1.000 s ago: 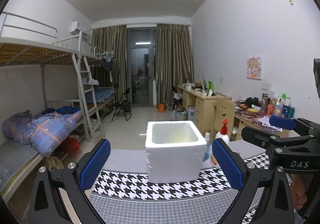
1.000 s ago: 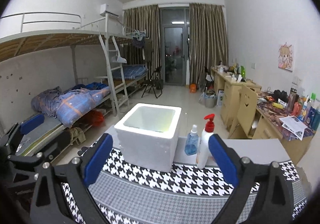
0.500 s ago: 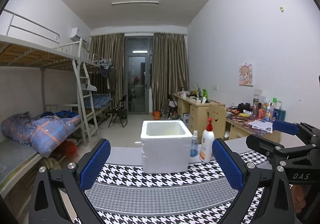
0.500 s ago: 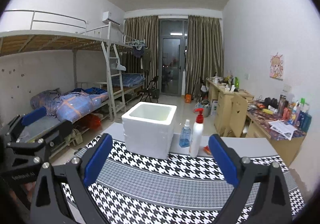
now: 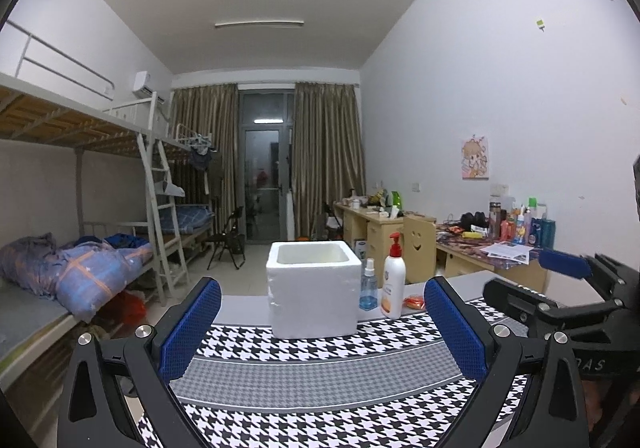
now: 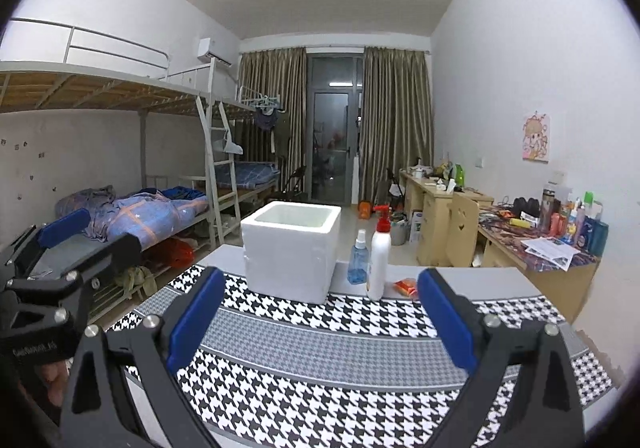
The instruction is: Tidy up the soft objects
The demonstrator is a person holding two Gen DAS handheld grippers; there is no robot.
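Both tongs, left tongs (image 5: 322,324) and right tongs (image 6: 318,314), gape wide, empty. Orange soft packet (image 6: 406,286) lies centre-right on worktop (image 6: 320,344) beside lotion bottle (image 6: 378,256); likely light, squashy; pinch across its middle.

Both grippers are black angular frames with silver screws and blue textured fingers (image 5: 192,324).

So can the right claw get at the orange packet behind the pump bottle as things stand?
Probably yes. The right claw is open and empty, and the packet lies just right of the bottle, with only bare cloth between. The bottle stands close, so it could be knocked.
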